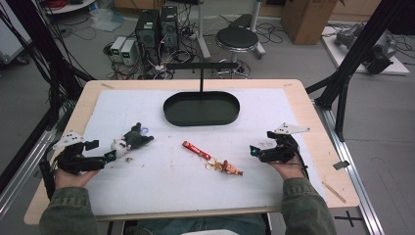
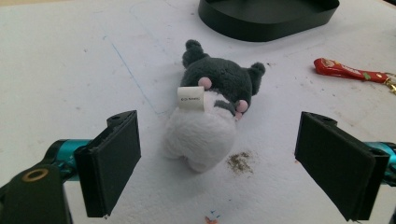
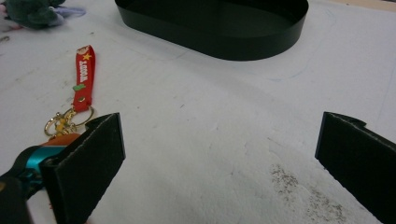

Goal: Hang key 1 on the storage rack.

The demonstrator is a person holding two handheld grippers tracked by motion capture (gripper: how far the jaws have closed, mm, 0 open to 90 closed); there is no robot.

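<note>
A small grey-and-white plush toy (image 2: 210, 112), judged soft and light, is framed on the white table mat (image 2: 70, 70) by the left gripper's (image 2: 217, 161) parted jaws, its white body offering the grip

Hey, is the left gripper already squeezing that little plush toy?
No: in the left gripper view the plush toy lies on the white mat ahead of the left gripper, whose jaws stand wide apart, clear of it.

On the white mat (image 1: 161, 181), a grey-and-white plush toy (image 1: 131, 140) lies at nine o'clock, just beside the left gripper (image 1: 110, 155). A red keychain strap (image 1: 210, 158) lies at centre. The right gripper (image 1: 254, 151) sits at three o'clock; a black oval tray (image 1: 201, 109) at twelve.
</note>
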